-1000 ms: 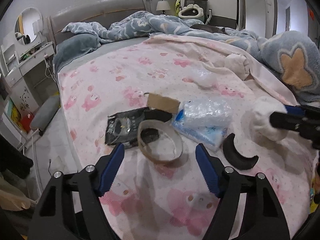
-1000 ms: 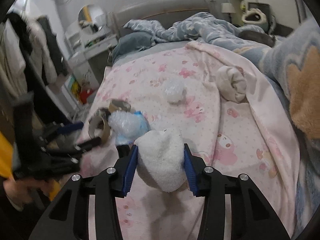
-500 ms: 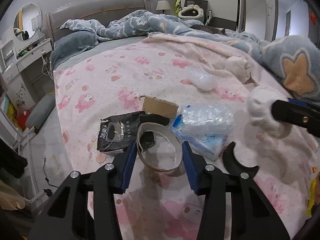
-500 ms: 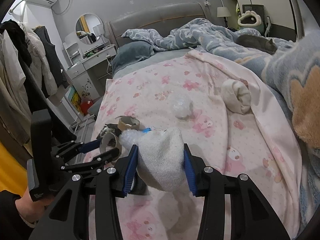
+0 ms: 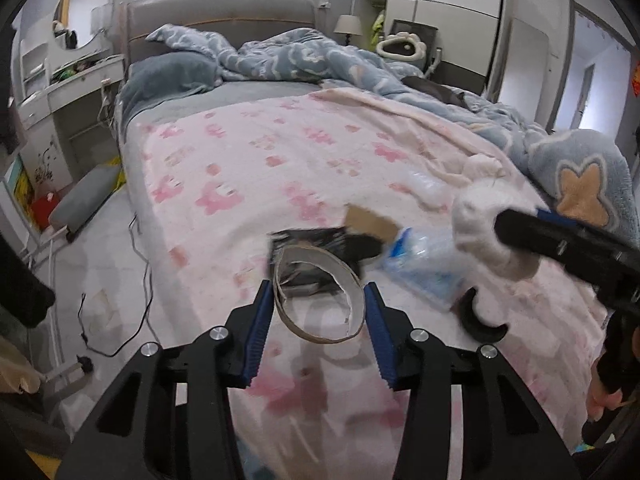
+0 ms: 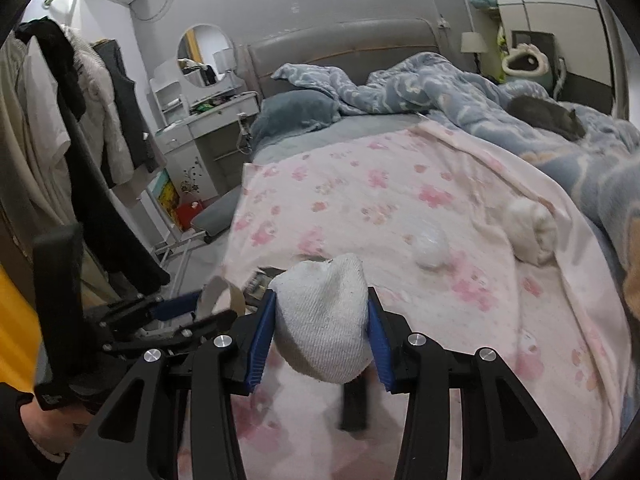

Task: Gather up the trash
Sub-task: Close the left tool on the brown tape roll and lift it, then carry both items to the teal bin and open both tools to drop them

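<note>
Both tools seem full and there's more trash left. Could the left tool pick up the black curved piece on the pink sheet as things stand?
Probably not yet: the left tool is shut on the cardboard tape ring. The black curved piece lies uncovered to its right, so nothing else blocks it.

Both claws clamped on loads

The left claw (image 5: 319, 312) is closed on a cardboard tape ring (image 5: 318, 292), pinched between its blue pads (image 5: 258, 334). The right claw (image 6: 321, 328) is closed on a white sock (image 6: 322, 320); it is held level, to the left claw's right.
</note>
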